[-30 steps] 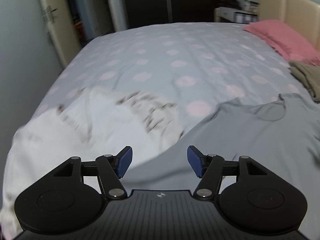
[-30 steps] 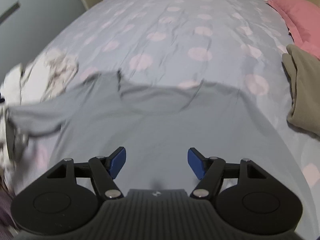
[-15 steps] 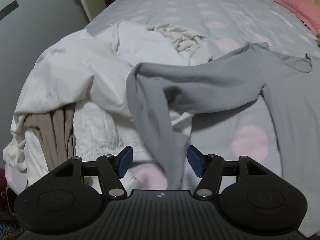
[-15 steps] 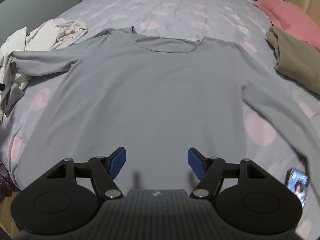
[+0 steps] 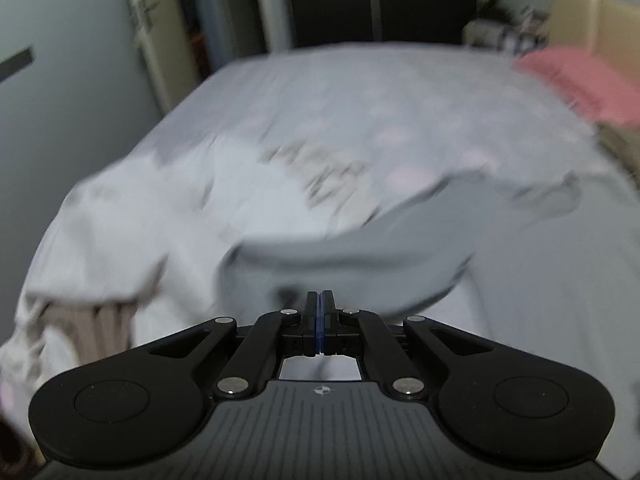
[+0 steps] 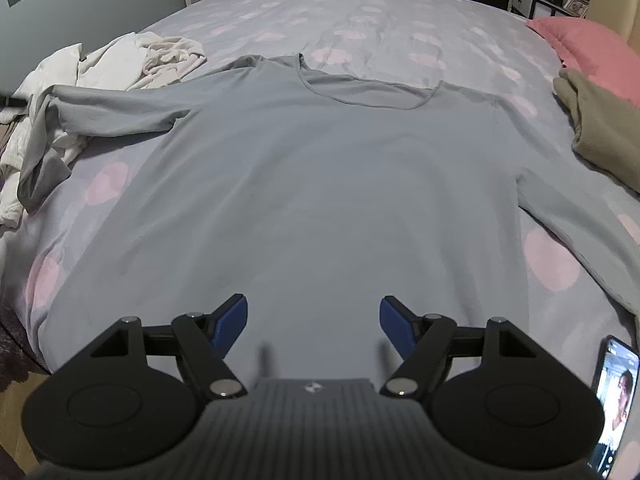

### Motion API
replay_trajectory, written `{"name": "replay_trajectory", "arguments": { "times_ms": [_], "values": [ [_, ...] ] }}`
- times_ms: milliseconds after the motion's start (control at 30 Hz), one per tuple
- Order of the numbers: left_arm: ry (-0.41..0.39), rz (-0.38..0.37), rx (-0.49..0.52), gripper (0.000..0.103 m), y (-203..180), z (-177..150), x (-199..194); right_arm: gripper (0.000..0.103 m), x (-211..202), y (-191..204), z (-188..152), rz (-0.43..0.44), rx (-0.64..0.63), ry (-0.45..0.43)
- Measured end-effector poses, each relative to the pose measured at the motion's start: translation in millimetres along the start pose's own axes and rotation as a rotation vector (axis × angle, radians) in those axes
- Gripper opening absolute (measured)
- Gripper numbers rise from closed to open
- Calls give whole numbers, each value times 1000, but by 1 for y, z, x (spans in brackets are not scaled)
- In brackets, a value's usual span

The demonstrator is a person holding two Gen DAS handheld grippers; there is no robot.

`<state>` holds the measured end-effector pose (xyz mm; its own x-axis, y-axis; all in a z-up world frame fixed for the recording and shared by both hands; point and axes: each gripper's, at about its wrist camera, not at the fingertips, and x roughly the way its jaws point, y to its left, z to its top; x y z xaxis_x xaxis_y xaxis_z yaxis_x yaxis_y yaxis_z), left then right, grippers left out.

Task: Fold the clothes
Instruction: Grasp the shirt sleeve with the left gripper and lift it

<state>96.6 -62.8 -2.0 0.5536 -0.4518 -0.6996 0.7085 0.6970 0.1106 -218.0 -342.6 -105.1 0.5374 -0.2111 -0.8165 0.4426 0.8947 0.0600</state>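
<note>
I've got the grey long-sleeve top [image 6: 320,184] spread flat, neck away from me, mid-bed [image 6: 360,12], so it's ready for folding. Its left sleeve [image 6: 44,152] trails onto the white laundry heap [image 6: 132,60] and needs pulling clear, I reckon. Left gripper [image 5: 320,300] has just clenched tight; blur hides whether cloth's caught. Right gripper [image 6: 313,320] hangs released over the hem. Dotted sheet, pink pillow [image 6: 588,44], dim bedroom.

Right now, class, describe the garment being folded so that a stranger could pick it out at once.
Start at the bed with the pink-spotted cover. Spread flat across its near half lies the grey long-sleeved top, neckline away from the camera. Unlike the crumpled white clothes on the left and the folded olive garment on the right, it is plain grey and laid open.
</note>
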Motion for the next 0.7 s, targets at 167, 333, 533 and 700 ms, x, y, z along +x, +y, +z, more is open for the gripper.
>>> {"name": "replay_trajectory", "arguments": {
  "times_ms": [167,333,533,700],
  "values": [
    [-74,-151,69,0,-51,22,-13,76,8,3,4,24,-23,10],
    [-72,-289,191,0,-111,31,-12,78,14,6,10,34,-43,9],
    [19,-357,282,0,-161,17,8,78,20,8,15,46,-57,14],
    [84,-280,280,8,-155,3,29,79,25,4,17,51,-42,21]
  ]
}}
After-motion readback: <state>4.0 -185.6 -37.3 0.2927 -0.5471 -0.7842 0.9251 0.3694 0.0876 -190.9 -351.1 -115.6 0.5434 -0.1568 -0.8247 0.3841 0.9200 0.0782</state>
